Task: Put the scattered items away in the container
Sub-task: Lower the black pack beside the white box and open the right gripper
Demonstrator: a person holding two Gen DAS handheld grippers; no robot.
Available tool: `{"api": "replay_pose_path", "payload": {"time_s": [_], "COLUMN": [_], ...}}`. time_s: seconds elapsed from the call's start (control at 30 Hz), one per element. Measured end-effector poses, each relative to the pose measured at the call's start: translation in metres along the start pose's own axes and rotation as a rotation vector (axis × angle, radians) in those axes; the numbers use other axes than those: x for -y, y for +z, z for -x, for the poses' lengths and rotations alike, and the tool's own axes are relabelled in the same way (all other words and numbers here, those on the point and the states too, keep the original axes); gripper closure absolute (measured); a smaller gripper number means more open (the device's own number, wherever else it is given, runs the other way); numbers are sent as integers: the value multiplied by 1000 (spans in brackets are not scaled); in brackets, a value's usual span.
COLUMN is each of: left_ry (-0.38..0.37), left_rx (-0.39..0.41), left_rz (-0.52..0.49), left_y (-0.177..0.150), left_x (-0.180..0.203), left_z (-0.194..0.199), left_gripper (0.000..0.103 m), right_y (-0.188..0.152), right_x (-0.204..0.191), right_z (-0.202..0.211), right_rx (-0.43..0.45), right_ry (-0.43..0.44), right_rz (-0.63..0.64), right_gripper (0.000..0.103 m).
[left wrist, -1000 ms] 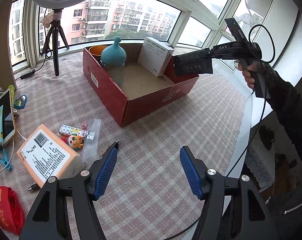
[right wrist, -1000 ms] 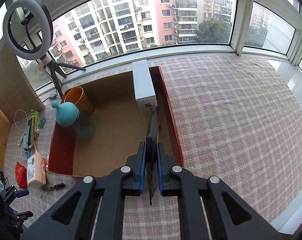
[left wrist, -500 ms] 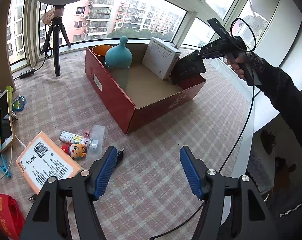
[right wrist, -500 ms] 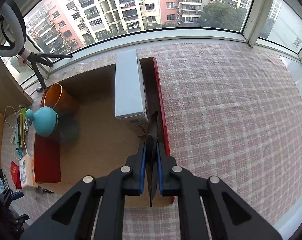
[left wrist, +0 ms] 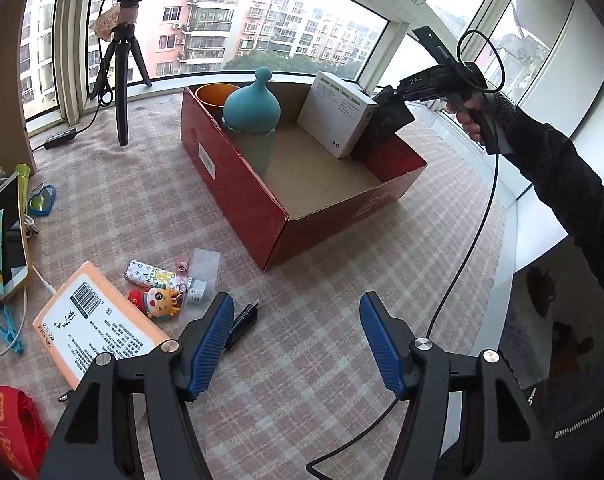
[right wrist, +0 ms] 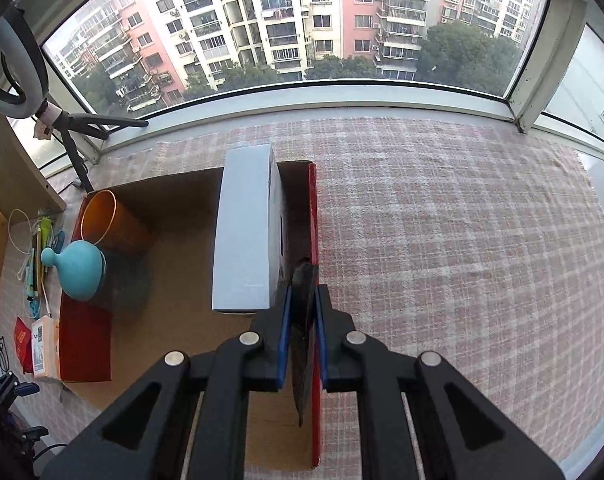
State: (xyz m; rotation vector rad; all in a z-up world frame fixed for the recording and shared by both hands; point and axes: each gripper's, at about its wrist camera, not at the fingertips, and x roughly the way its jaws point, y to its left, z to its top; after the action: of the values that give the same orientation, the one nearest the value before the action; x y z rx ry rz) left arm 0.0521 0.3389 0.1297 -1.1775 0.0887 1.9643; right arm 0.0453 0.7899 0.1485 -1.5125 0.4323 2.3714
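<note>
Pinching a thin flat black pouch (right wrist: 304, 320) upright between their blue pads, the right tongs (right wrist: 302, 332) have just eased slightly, the pouch between them, hanging over the red cardboard box (left wrist: 257, 204), beside its right wall and just beside the white rectangular carton (right wrist: 241, 236) standing inside. A teal gourd-shaped bottle (left wrist: 251, 106) and orange cup (right wrist: 109, 220) sit at the box's far left corner. The left tongs (left wrist: 297, 336) gape empty in front of the box, near a small black plug (left wrist: 241, 322) on the checked worktop cloth (left wrist: 334, 304).
</note>
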Motion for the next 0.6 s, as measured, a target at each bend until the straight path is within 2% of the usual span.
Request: {"api": "replay_pose_path", "payload": {"time_s": [0.17, 0.27, 0.43, 0.6], "left_ry": [-5, -7, -2, 10], "left_rx": [-9, -4, 6, 4], "left_rz": [-19, -21, -20, -29], "left_y": [2, 2, 4, 4], "left_x": [5, 5, 4, 5], "left_z": [-3, -2, 1, 3], "left_gripper": [41, 41, 41, 41], "right_y": [-1, -15, -42, -24], "right_x": [1, 3, 5, 18], "right_z": [23, 38, 39, 26], "right_rx": [73, 110, 155, 162], "right_ry": [-5, 7, 30, 72], "right_rz": [-3, -32, -88, -145], "right_gripper": [64, 59, 59, 59]}}
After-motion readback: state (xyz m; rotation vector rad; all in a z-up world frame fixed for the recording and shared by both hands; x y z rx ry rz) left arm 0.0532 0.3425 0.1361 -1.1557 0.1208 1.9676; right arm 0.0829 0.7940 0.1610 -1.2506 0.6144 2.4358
